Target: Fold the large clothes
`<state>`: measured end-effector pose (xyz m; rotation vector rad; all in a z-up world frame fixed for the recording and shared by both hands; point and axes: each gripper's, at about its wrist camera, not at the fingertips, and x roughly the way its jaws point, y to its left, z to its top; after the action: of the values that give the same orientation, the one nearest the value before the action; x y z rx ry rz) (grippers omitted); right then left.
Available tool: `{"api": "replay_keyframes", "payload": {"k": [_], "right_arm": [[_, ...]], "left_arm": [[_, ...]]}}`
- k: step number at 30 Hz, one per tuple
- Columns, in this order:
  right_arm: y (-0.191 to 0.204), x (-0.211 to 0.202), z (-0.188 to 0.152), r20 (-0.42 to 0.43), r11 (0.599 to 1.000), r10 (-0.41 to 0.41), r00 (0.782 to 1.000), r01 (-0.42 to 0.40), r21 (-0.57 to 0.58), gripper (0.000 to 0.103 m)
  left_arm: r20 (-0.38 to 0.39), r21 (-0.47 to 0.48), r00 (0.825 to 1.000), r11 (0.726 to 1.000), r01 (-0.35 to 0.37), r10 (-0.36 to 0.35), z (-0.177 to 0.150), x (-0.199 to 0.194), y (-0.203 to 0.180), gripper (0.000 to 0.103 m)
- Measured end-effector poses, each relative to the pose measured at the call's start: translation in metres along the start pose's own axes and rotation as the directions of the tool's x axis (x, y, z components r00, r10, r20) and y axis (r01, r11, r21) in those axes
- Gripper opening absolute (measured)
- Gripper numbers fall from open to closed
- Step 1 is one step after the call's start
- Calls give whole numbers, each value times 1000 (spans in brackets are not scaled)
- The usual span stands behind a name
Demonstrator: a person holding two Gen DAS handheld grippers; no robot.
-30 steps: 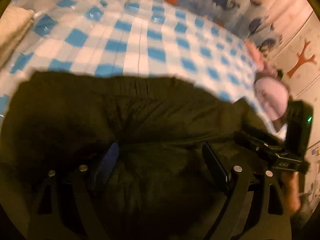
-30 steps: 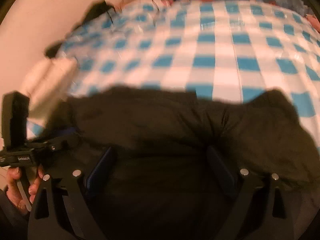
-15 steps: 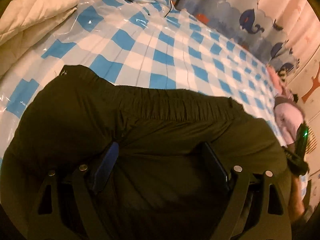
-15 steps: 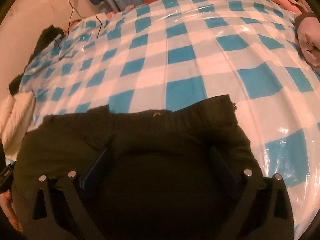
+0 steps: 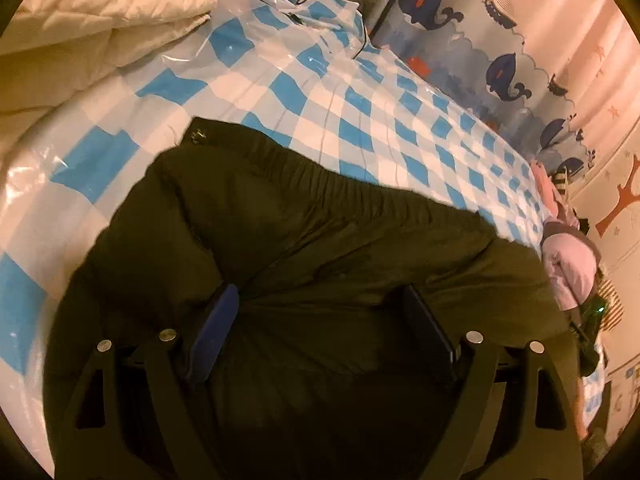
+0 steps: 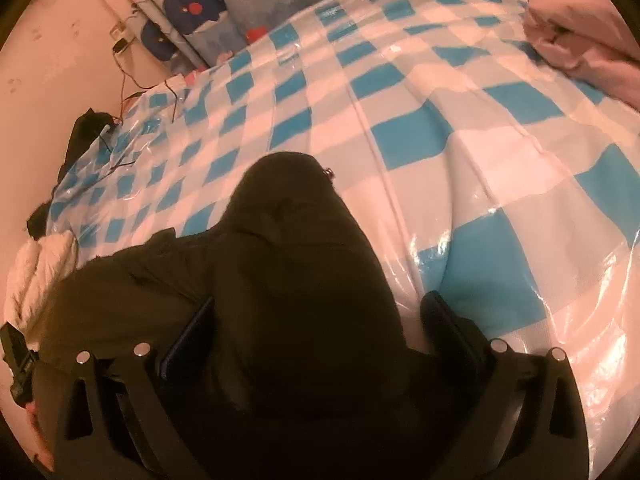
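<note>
Lying on checked sheet [image 5: 360, 128]: dark trousers [image 5: 320, 248], no label legible.

- Bed cover [image 5: 360, 120]: glossy plastic sheet in blue-and-white check; you see it creased and reflecting light in both views.
- White quilt [image 5: 100, 4]: folded, resting at the upper left edge of the bed in the left view.
- Whale-print curtain [image 5: 508, 72]: hangs behind the far side of the bed.
- Pink bedding [image 6: 588, 36]: bunched at the upper right in the right view.
- Cables [image 6: 128, 92]: thin dark wires trailing from the wall onto the sheet's corner.
</note>
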<state>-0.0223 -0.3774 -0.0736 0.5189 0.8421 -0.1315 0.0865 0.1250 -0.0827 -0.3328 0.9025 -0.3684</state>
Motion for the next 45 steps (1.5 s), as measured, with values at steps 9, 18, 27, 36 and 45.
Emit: {"api": "replay_keyframes", "payload": {"k": [9, 18, 27, 36, 45], "right_arm": [[51, -83, -4, 52, 986, 41, 998, -32, -161, 96], [137, -141, -106, -124, 888, 206, 971, -238, -394, 96], [216, -171, -187, -233, 759, 268, 935, -354, -547, 96], [202, -168, -174, -203, 840, 219, 954, -290, -459, 96], [201, -153, -179, -189, 841, 178, 966, -249, -479, 96]], "left_arm": [[44, -94, 996, 992, 80, -76, -10, -94, 17, 80], [77, -477, 985, 862, 170, -152, -143, -196, 114, 85], [58, -608, 926, 723, 329, -372, -179, -140, 99, 85], [176, -554, 881, 695, 457, -440, -172, -138, 61, 90], [161, -592, 880, 670, 448, -446, -165, -110, 59, 89]]}}
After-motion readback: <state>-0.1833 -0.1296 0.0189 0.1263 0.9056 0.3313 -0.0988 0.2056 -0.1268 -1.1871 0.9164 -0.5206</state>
